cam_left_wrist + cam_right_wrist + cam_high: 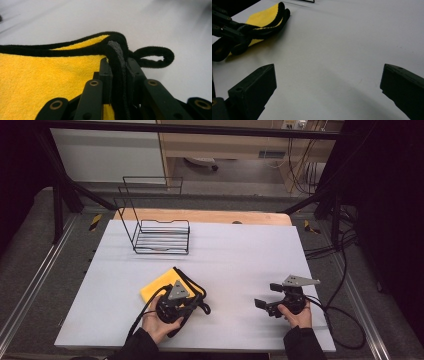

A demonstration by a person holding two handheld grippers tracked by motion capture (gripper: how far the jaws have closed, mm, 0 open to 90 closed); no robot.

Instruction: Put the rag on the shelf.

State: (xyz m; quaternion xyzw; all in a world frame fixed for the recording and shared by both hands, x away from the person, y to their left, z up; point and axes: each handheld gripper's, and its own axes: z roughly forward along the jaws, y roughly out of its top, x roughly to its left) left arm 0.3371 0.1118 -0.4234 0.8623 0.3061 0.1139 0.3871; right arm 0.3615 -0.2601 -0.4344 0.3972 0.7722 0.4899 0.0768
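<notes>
A yellow cloth (156,284) with a black border lies folded on the white table, front left. My left gripper (196,301) is shut on the cloth's black edge. Up close, the cloth (37,80) spreads to the left and its bunched black hem sits pinched between the two pads (105,75), with a loop of hem (156,57) sticking out beyond them. My right gripper (266,296) rests at the front right, held by a hand, jaws wide apart with nothing between them (328,82). From there the cloth (265,15) and the left gripper's jaws appear at the upper left.
A black wire rack (161,236) stands at the back left of the white table (240,255). A wooden board edge (200,215) runs behind the table. Cables (345,315) trail off the right side.
</notes>
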